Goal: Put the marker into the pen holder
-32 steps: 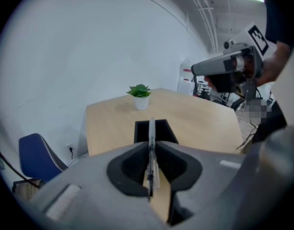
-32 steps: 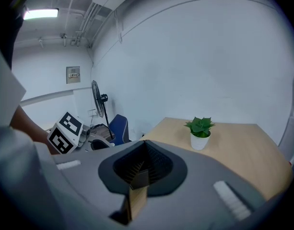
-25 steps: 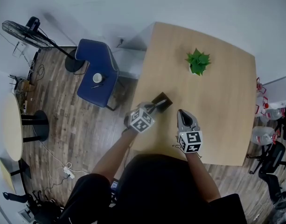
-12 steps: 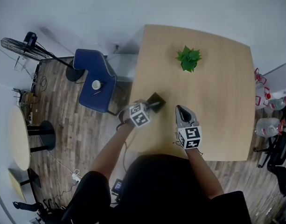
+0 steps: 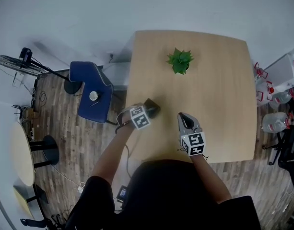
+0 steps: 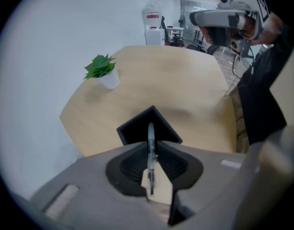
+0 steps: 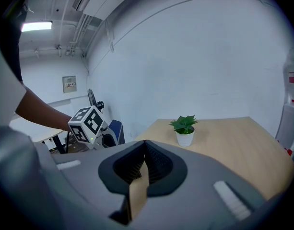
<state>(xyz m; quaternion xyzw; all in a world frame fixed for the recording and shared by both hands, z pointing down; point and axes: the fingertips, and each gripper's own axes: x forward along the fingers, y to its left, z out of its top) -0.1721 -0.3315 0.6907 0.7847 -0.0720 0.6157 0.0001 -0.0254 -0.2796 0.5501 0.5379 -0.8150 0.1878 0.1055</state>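
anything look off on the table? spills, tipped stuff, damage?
Nothing spilled, tipped or damaged. The plant stands upright. The pen holder is upright too but sits close to the table edge, the only thing worth watching. The marker is lined up over its opening.

We see our left claw [image 6: 151, 150], its grey jaws just having been opening, with pads against a slim grey marker [image 6: 150, 131]. The marker's far end sits at the mouth of the black square pen holder [image 6: 132, 132]. The holder rests on the light wooden bench [image 6: 185, 90]. A small green plant in a white pot [image 6: 103, 72] stands well beyond, to the left.
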